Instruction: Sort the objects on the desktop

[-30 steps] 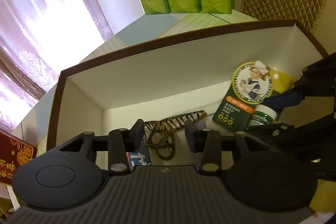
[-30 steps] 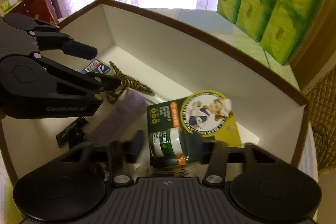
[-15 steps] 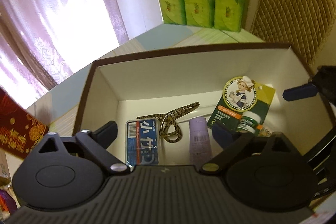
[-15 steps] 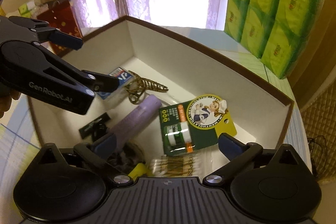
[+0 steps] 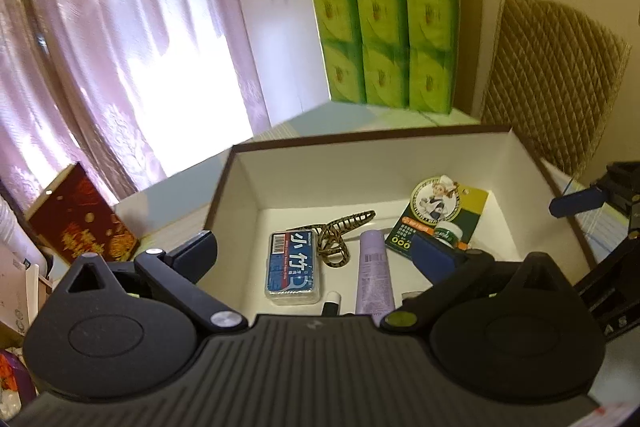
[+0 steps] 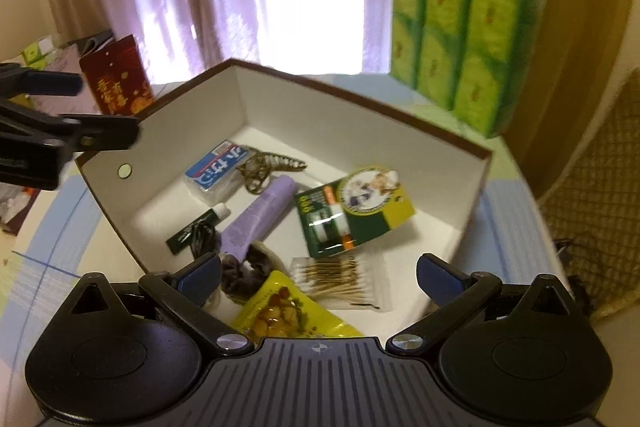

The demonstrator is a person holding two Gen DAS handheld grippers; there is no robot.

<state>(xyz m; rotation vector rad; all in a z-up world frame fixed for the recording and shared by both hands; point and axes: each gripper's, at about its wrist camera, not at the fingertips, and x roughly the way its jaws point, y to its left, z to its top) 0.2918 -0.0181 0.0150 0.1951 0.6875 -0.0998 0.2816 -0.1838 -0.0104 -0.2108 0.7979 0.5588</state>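
A brown box with white walls (image 5: 360, 167) (image 6: 192, 123) holds a blue case (image 5: 293, 267) (image 6: 218, 171), a striped hair claw (image 5: 340, 231), a purple tube (image 5: 374, 275) (image 6: 260, 215) and a green carded bottle pack (image 5: 440, 211) (image 6: 356, 211). Nearer me lie a bag of cotton swabs (image 6: 340, 273), a yellow snack packet (image 6: 288, 311) and a dark scrunchie (image 6: 244, 271). My left gripper (image 5: 318, 251) hangs above the box's near side, its jaws opening with nothing between them. My right gripper (image 6: 320, 271) is open and empty above the near rim.
Green tissue packs (image 5: 384, 39) (image 6: 460, 43) are stacked behind the box. A red gift box (image 5: 80, 223) (image 6: 116, 83) stands to the left by the curtain. A quilted chair back (image 5: 552, 83) rises at the right.
Both grippers spread their jaws wide and drew back and up out of the box. The blue case and the green pack stay lying on the box floor.
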